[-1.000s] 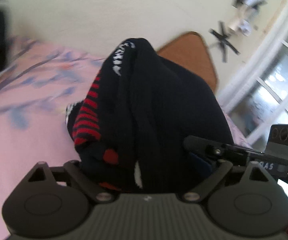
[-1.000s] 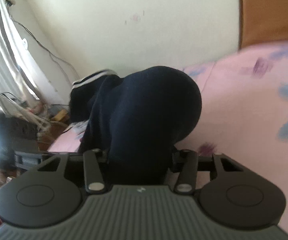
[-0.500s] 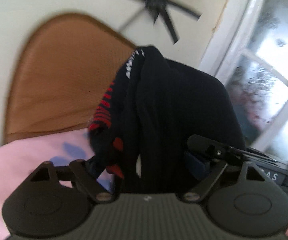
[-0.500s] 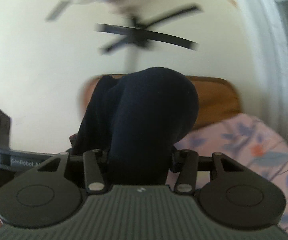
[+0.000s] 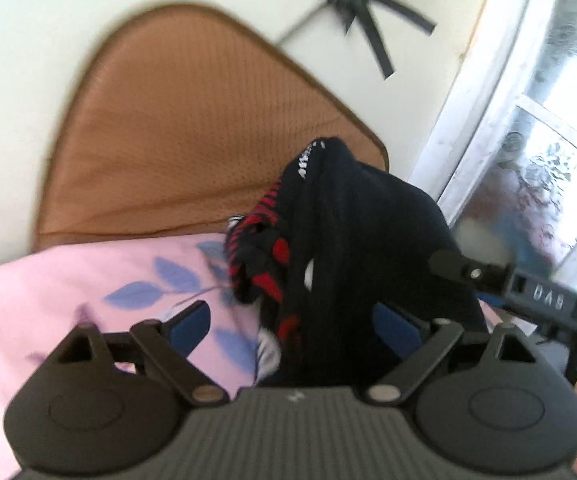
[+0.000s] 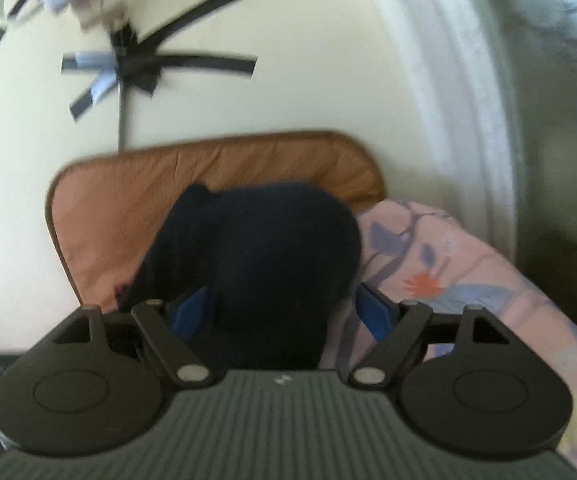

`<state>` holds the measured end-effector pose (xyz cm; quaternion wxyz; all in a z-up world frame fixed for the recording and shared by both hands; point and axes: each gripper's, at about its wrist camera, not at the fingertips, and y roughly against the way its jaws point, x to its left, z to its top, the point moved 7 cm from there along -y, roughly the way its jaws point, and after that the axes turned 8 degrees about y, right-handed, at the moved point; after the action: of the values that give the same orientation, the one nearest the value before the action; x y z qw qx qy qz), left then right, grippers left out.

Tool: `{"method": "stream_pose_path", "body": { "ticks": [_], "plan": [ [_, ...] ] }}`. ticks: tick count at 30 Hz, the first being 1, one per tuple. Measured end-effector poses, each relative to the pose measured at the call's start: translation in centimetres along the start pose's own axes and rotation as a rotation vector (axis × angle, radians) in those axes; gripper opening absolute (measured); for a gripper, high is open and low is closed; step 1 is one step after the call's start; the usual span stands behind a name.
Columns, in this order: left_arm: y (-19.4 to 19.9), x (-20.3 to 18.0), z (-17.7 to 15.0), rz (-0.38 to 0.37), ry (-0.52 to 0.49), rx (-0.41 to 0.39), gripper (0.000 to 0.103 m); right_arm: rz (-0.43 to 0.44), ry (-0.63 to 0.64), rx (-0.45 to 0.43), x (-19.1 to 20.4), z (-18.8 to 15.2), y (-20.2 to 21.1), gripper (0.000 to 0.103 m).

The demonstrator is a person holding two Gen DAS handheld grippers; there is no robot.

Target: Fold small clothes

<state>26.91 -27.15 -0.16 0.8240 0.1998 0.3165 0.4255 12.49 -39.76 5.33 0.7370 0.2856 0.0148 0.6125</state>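
Socks (image 5: 352, 248), dark and bundled together with red stripes on one side, sit between the fingers of the left gripper (image 5: 300, 322). Its jaws have just been opening and now stand wide: the blue pad (image 5: 190, 322) on the left is clear of the cloth, the other one is just beside it, so nothing is pinched. The right gripper (image 6: 284, 308) has also just been opening; the same dark bundle (image 6: 272, 248) lies between its blue pads, which seem not to press on it any more.

The bundle rests at the far edge of the pink flowered bedsheet (image 5: 88, 292), against the brown cushion (image 5: 192, 132) that leans on the wall. The window frame (image 5: 488, 120) is to the right of it.

I judge that this step is the release of the finished bundle. To do it well, both grippers should draw straight back along their fingers, without lifting or twisting. The knit can catch on a pad and then the fold would pull open.
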Motion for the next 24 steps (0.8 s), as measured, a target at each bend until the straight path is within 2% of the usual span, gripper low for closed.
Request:
{"method": "stream_pose_path", "body": {
  "ticks": [3,5,12,16,20,24],
  "plan": [
    [3.7,-0.3,-1.7,0.050,-0.066,-0.049,0.095,-0.035,-0.053,-0.008,0.4,-1.2,3.0,0.084],
    [6.2,-0.1,-3.4,0.087,-0.102,-0.086,0.097,-0.029,-0.077,-0.001,1.2,-3.3,5.1,0.085],
    [12.6,2.1,-8.8,0.168,-0.133,-0.113,0.098,-0.067,-0.099,0.014,5.0,-10.1,11.5,0.085],
    [13.4,3.7,-10.6,0.172,-0.093,-0.108,0.099,-0.132,-0.039,-0.032,7.4,-12.0,12.9,0.086],
    [12.8,5.0,-11.4,0.192,-0.069,-0.080,0.099,-0.198,0.072,-0.073,9.2,-12.3,13.1,0.088],
    [12.7,5.5,-11.6,0.185,-0.043,-0.075,0.099,-0.209,0.079,-0.058,9.0,-12.5,12.8,0.089]
  ]
}}
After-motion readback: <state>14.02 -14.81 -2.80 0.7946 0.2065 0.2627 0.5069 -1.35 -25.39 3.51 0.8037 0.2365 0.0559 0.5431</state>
